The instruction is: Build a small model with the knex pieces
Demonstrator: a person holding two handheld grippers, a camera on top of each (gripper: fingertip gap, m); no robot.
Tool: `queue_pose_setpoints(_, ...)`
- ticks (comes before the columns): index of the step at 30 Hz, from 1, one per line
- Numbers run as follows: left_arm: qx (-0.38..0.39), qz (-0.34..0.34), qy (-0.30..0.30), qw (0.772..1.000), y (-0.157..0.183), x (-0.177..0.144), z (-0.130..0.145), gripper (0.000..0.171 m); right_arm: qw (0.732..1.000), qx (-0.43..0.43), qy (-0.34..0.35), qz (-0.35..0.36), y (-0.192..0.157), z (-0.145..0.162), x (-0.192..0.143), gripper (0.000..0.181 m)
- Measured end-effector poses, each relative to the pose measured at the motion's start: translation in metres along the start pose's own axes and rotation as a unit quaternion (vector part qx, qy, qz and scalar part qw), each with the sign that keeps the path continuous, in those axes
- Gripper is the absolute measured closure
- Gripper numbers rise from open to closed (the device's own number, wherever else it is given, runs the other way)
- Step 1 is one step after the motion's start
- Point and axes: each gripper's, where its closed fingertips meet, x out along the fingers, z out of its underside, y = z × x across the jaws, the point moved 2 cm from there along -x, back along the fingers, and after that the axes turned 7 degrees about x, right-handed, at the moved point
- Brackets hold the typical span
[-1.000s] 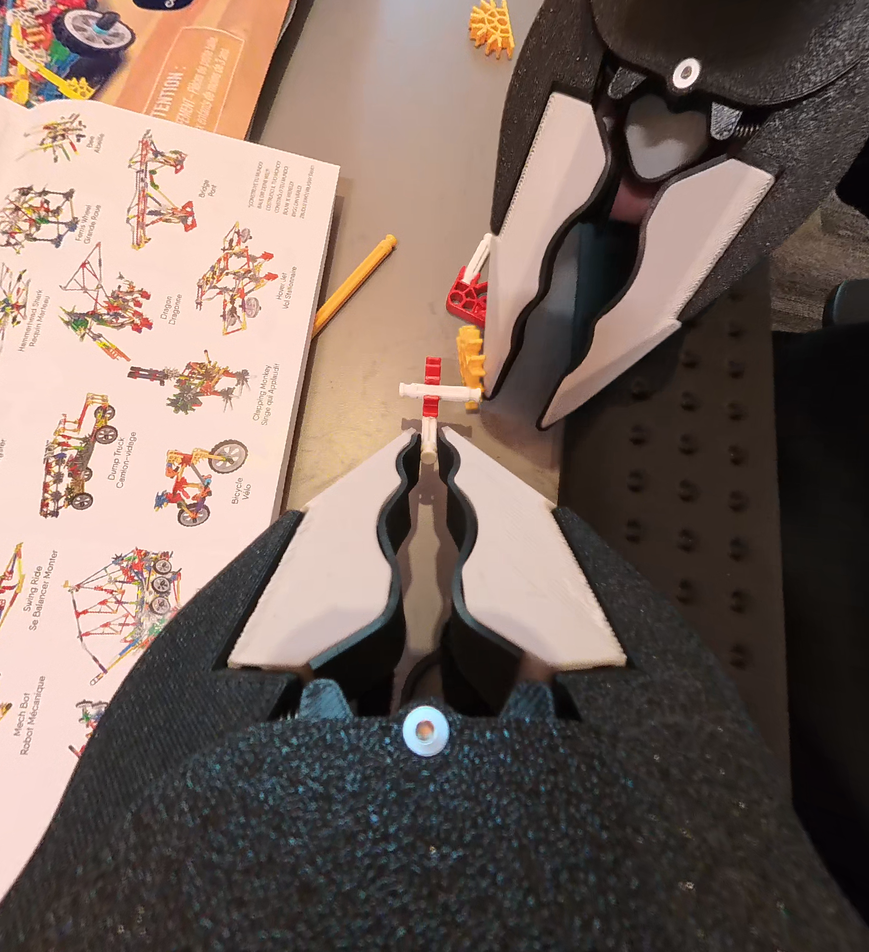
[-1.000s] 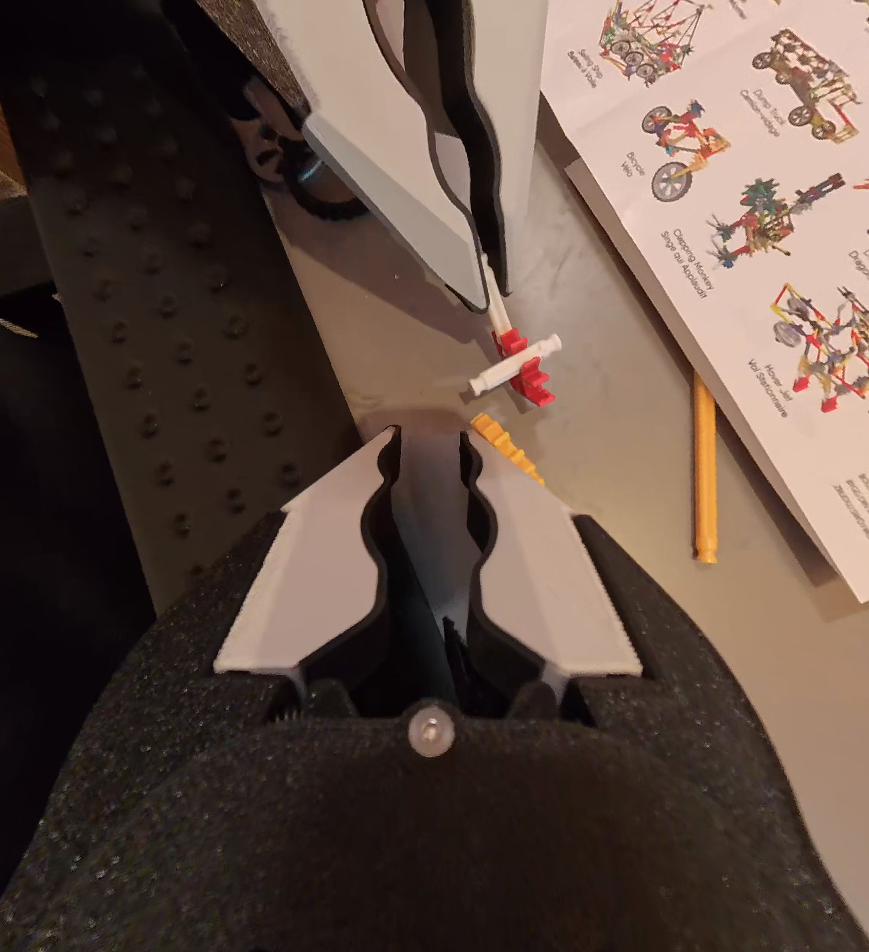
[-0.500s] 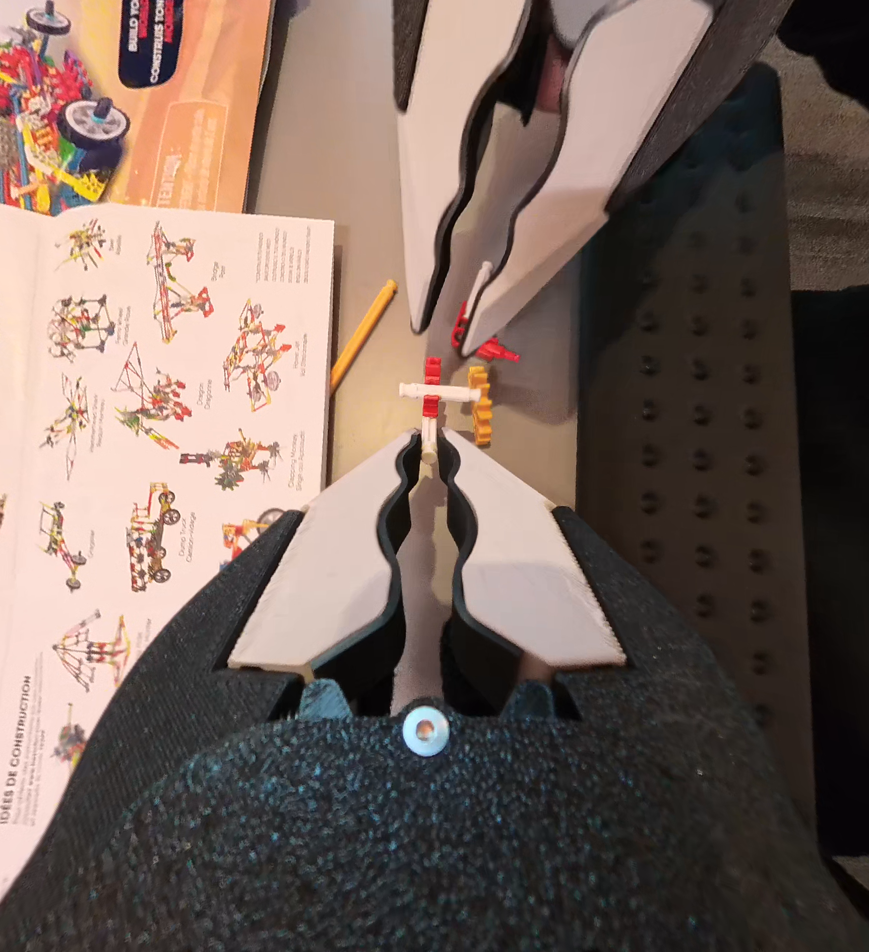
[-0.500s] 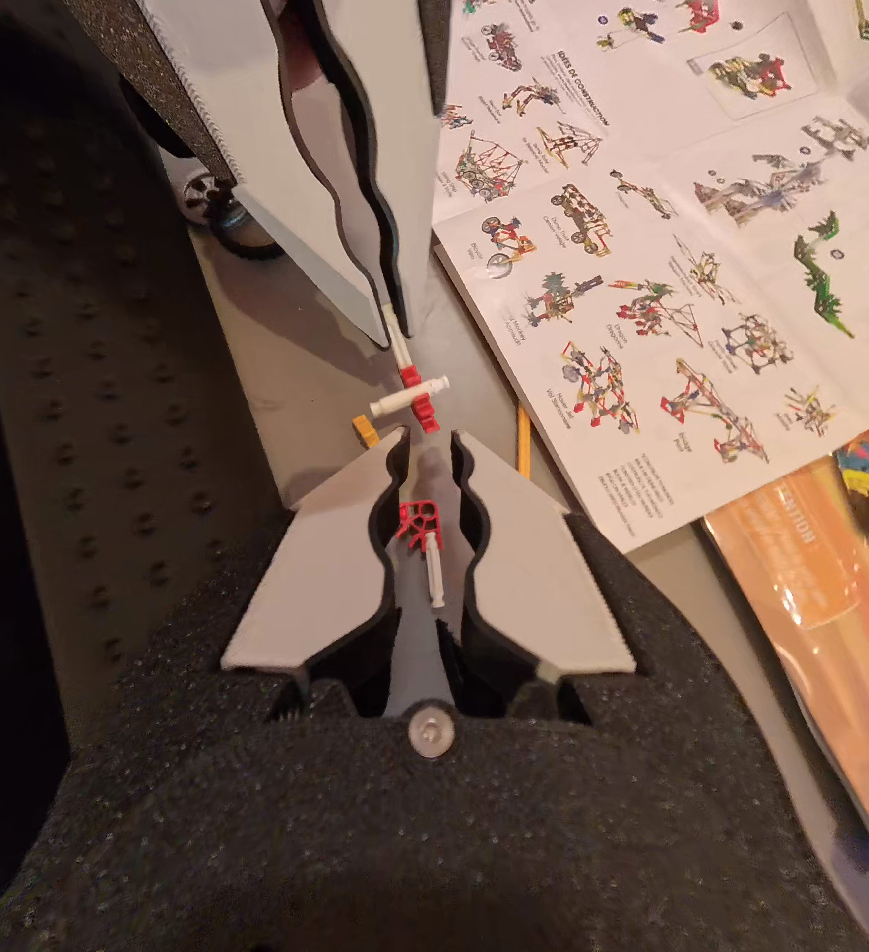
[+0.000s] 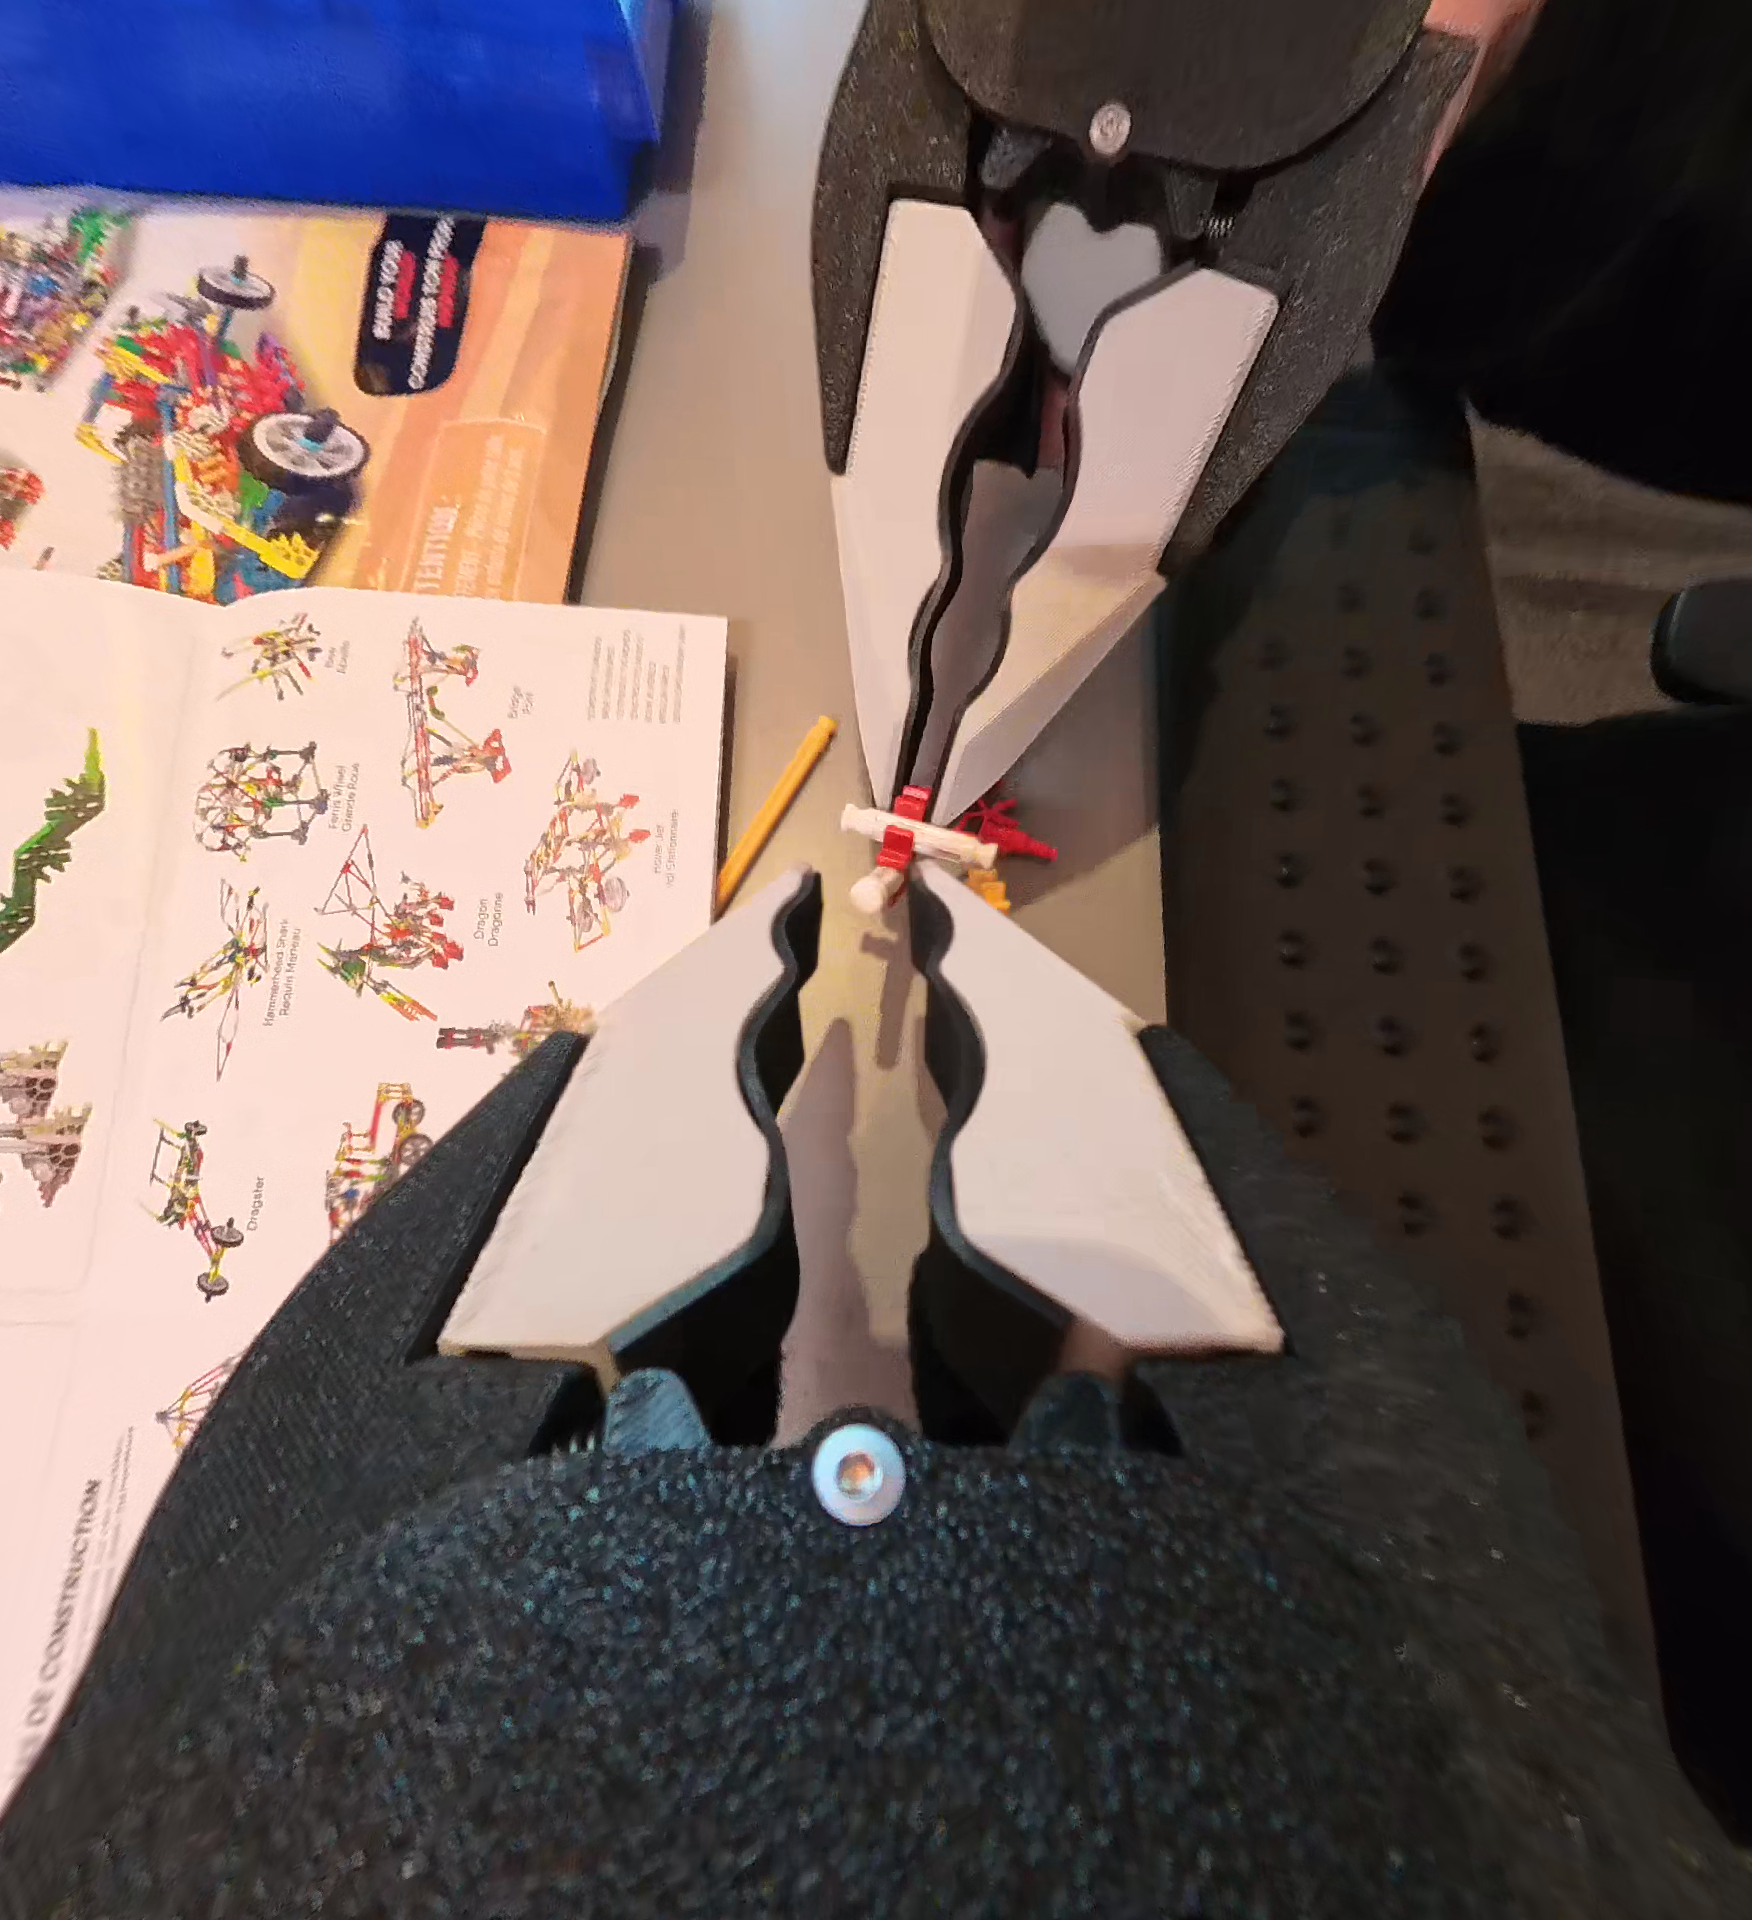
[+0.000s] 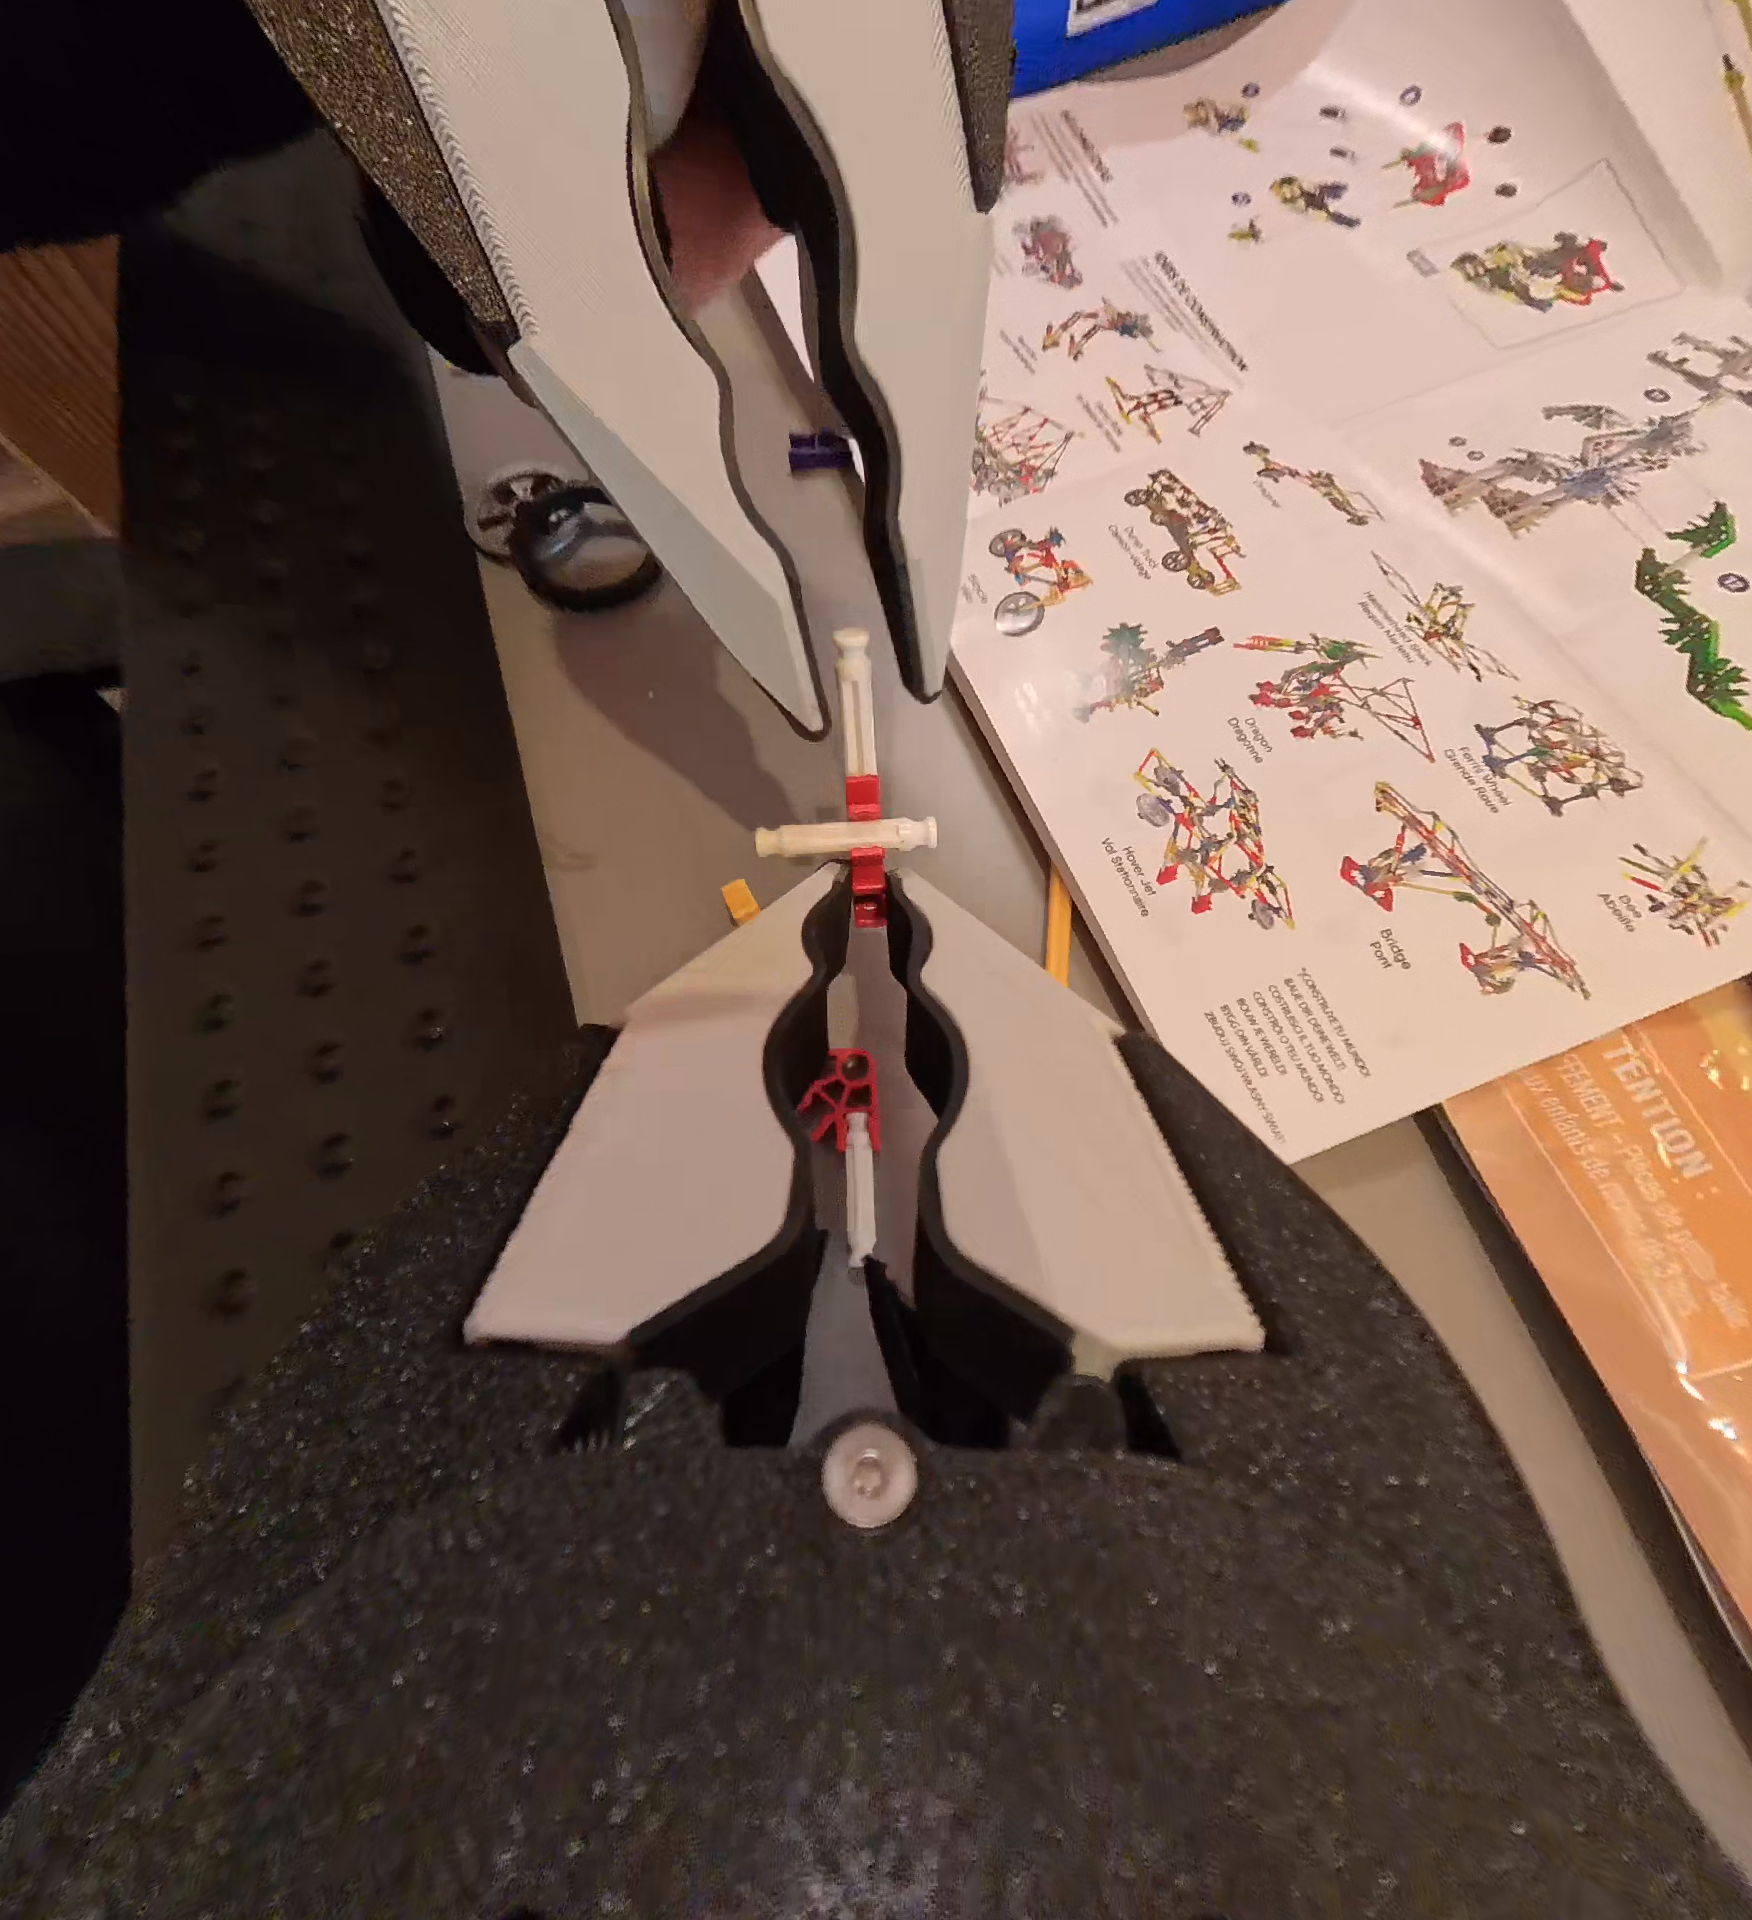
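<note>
While the two claws face each other tip to tip above the grey tabletop [image 5: 726, 436], a small cross-shaped toy piece [image 6: 856, 821] of white rods and red connectors hangs between them. The right claw [image 6: 864, 902] is clenched on the red connector at one end of that piece, its fingertips pinched together around it; in the left wrist view the same claw [image 5: 922, 795] comes down from the top with its tips closed on the red clip. The left claw [image 5: 859, 883] is released, its fingers spread, with the free end of the white rod just between their tips and touching neither that I can tell; the right wrist view shows this claw [image 6: 861, 696] from the front, the rod standing in the gap. A second small part, a red connector with a white rod [image 6: 846, 1127], lies on the tabletop below the right claw. A yellow rod [image 5: 776, 805] rests beside an open instruction sheet [image 5: 332, 883], next to an orange booklet [image 5: 498, 416] and a blue box [image 5: 311, 94]. A black perforated mat [image 5: 1371, 935] runs along the tabletop's edge, and a small wheel [image 6: 565, 545] lies near it.
</note>
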Motion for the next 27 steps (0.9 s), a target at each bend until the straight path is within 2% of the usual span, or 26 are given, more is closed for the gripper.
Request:
queue_pose_setpoints(4, -0.019, 0.017, 0.045, 0.999, 0.001, -0.004, -0.001, 0.151, 1.0, 0.006, 0.013, -0.014, 0.0, 0.001, -0.002, 0.175)
queue_pose_setpoints(9, -0.027, 0.034, 0.071, 0.997, 0.007, 0.0, 0.001, 0.162, 0.999, -0.003, 0.003, -0.037, -0.004, 0.004, 0.0, 0.175)
queue_pose_setpoints(11, -0.016, 0.029, 0.069, 0.997, 0.009, 0.003, 0.001, 0.168, 0.999, -0.006, -0.006, -0.044, -0.004, 0.007, 0.002, 0.175)
queue_pose_setpoints(21, 0.015, -0.001, 0.008, 1.0, 0.014, 0.015, 0.008, 0.169, 0.997, -0.016, -0.048, -0.057, -0.003, 0.02, 0.012, 0.175)
queue_pose_setpoints(27, -0.002, 0.003, 0.025, 1.0, 0.011, 0.013, 0.008, 0.161, 0.996, -0.006, -0.029, -0.081, -0.002, 0.016, 0.008, 0.175)
